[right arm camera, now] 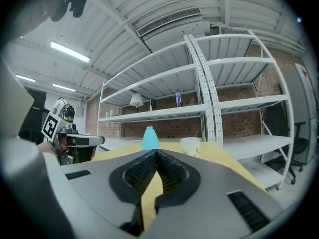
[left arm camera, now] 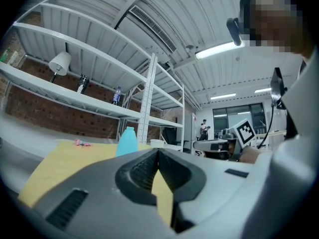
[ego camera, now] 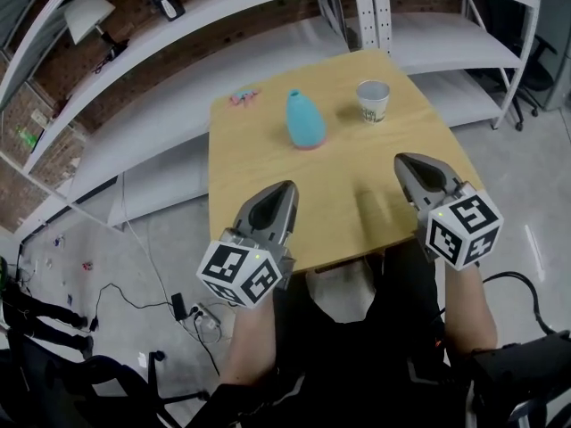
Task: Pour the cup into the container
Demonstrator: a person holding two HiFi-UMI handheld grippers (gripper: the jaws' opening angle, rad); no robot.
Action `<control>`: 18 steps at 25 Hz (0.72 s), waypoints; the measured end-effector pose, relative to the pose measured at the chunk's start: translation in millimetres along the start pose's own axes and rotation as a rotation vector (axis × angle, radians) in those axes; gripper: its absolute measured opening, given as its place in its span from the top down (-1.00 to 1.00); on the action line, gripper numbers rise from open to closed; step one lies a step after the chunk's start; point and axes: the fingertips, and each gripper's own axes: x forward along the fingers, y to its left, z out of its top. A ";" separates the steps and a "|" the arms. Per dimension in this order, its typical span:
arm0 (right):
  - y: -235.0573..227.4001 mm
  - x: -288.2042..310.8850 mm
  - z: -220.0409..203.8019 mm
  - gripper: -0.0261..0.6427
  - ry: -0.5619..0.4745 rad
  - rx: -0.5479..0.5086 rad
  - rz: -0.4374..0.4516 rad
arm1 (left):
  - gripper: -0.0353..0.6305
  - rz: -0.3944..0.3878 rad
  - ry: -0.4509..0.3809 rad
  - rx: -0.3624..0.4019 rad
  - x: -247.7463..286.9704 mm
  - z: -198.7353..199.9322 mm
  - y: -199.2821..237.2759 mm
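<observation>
A white paper cup [ego camera: 373, 101] stands upright at the far right of the wooden table [ego camera: 339, 221]. A tall light-blue container [ego camera: 304, 119] stands left of it, near the table's far middle. My left gripper [ego camera: 289, 186] hovers over the near left part of the table, shut and empty. Over the near right part, my right gripper [ego camera: 401, 160] is also shut with nothing in it. Both point level toward the far edge, well short of the cup and container. The right gripper view shows the container [right arm camera: 150, 137] and cup [right arm camera: 190, 146] beyond the closed tips [right arm camera: 157, 152]. In the left gripper view the container [left arm camera: 127, 141] rises past the closed tips [left arm camera: 158, 151].
A small pink object [ego camera: 243, 97] lies at the table's far left corner. White metal shelving [ego camera: 428, 52] runs behind the table, with a lamp [ego camera: 87, 14] on a shelf. Cables and a power strip [ego camera: 183, 308] lie on the floor at the left.
</observation>
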 end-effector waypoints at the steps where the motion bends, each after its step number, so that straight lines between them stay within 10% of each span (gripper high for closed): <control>1: 3.8 -9.2 -2.2 0.92 0.003 -0.003 0.003 | 0.89 0.000 -0.001 -0.003 -6.5 -2.4 -9.3; 18: 139.3 -234.0 -36.7 0.92 0.011 -0.028 0.189 | 0.89 0.092 0.040 -0.038 -189.3 -55.0 -221.3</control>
